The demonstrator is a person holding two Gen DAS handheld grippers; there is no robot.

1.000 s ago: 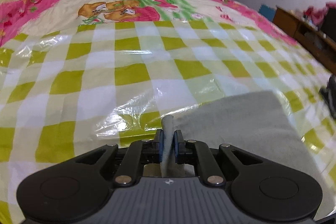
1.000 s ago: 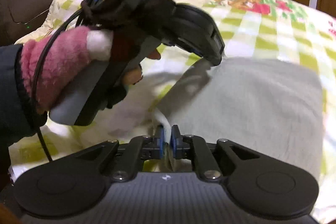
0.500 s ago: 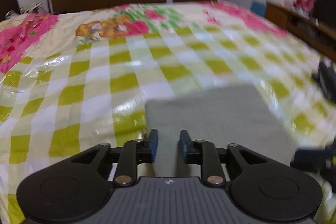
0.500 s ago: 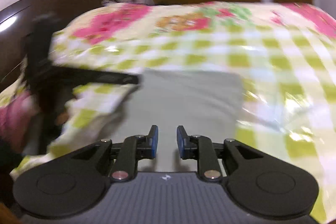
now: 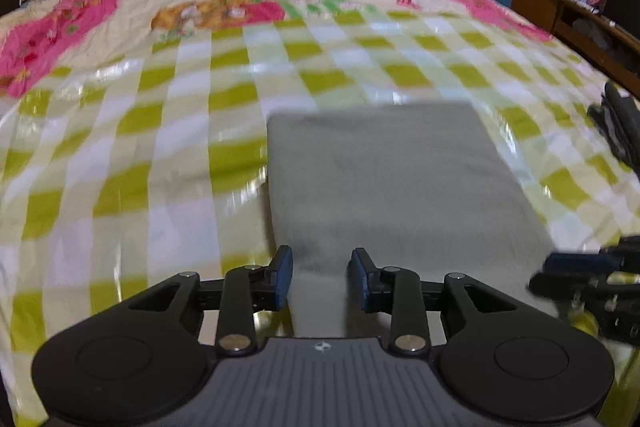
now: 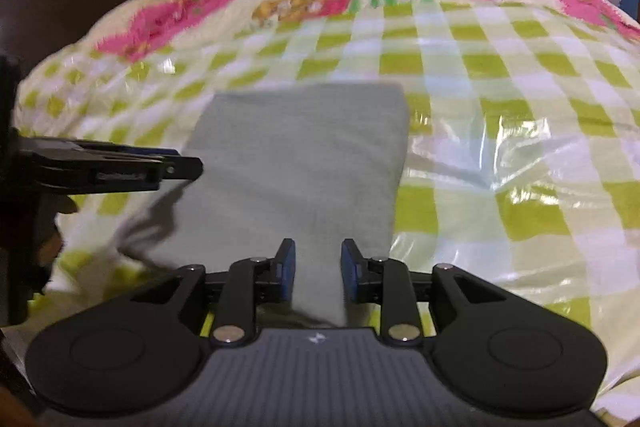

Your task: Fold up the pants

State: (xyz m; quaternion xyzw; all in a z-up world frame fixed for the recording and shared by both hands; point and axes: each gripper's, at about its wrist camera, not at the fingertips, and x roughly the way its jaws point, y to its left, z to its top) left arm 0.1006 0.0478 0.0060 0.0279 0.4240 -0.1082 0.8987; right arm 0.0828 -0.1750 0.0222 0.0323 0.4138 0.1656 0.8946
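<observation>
As both grippers let go, the grey pants (image 5: 400,183) lie folded in a neat rectangle on the checked bedspread (image 5: 160,131). Left gripper (image 5: 322,277) & right gripper (image 6: 318,273) have just been opening, jaws spread, cloth beneath but unpinched. Risk: a pad snagging the near edge on pull-back could undo the fold.
</observation>
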